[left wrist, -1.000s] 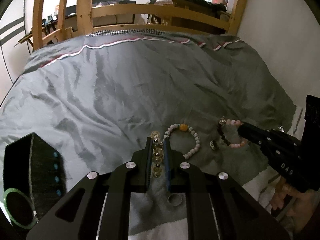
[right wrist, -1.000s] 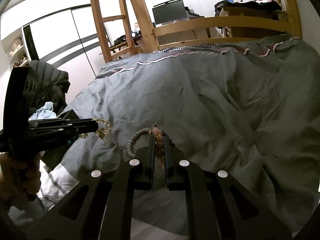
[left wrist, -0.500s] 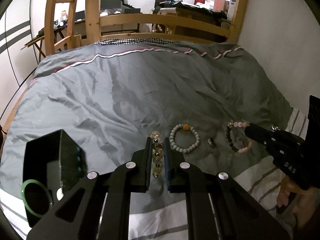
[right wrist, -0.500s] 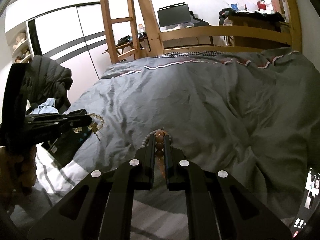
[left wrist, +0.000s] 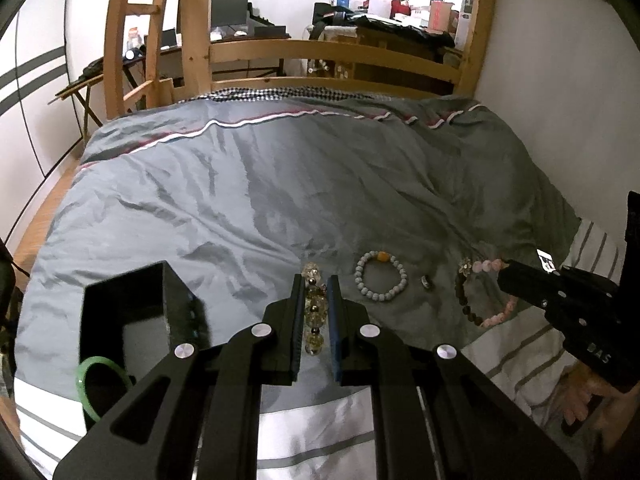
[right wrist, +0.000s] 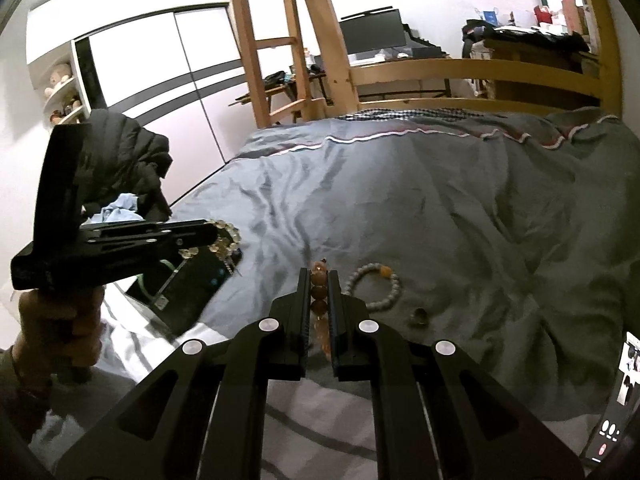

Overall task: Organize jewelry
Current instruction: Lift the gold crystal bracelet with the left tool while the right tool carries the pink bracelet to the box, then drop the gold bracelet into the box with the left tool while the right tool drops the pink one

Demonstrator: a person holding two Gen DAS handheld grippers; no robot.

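Observation:
My left gripper (left wrist: 314,280) is shut on a clear yellowish bead bracelet (left wrist: 313,308) and holds it above the bed; it also shows in the right wrist view (right wrist: 212,236). My right gripper (right wrist: 319,276) is shut on a pink and brown bead bracelet (right wrist: 319,296), which hangs from its tip in the left wrist view (left wrist: 480,296). A grey bead bracelet (left wrist: 380,280) with an amber bead and a small ring (left wrist: 426,281) lie on the grey duvet. An open black box (left wrist: 132,320) holding a green bangle (left wrist: 102,380) stands at the left.
The grey duvet (left wrist: 280,184) covers a bed with a wooden frame (left wrist: 320,52) and a ladder (right wrist: 288,40). A white wall (left wrist: 560,100) runs along the right side. A phone (right wrist: 624,392) lies at the right edge. A dark jacket (right wrist: 120,160) hangs at the left.
Both grippers have risen and pulled back from the duvet with their bracelets still held. The black box and green bangle have come further into the left wrist view.

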